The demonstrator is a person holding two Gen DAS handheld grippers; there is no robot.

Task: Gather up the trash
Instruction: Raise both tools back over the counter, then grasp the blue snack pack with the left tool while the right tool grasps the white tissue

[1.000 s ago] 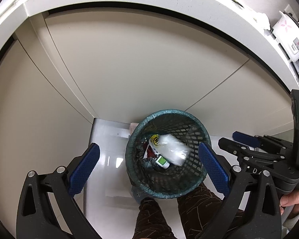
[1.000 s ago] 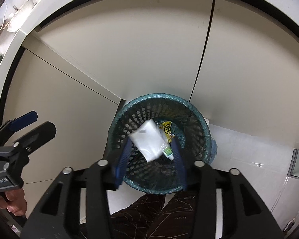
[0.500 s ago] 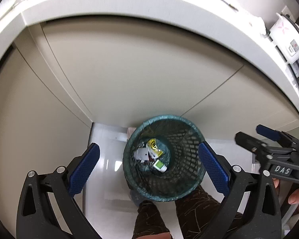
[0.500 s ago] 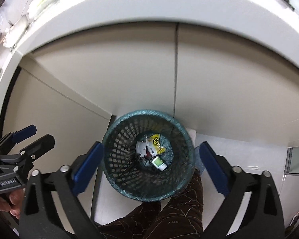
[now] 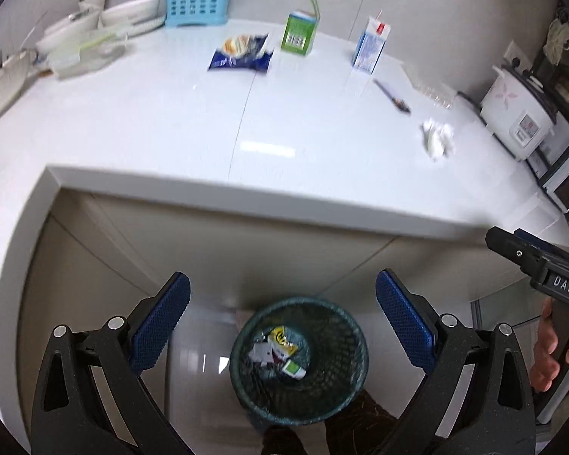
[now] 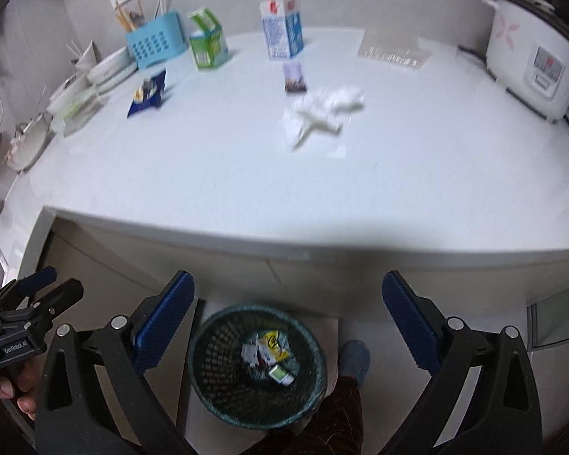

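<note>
Both grippers, left gripper (image 5: pixel 282 313) and right gripper (image 6: pixel 288 313), hang released and empty above the mesh wastebasket (image 6: pixel 258 366), which holds wrappers; crumpled tissue (image 6: pixel 322 108) and cartons await on the counter (image 6: pixel 246 174).

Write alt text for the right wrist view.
The open right gripper hangs empty above a mesh bin holding wrappers, below a white counter. On the counter lie crumpled tissue, two cartons and a snack bag.

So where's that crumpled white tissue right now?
On the white counter, right of centre in the right wrist view: the crumpled tissue lies just in front of a small purple packet.
</note>
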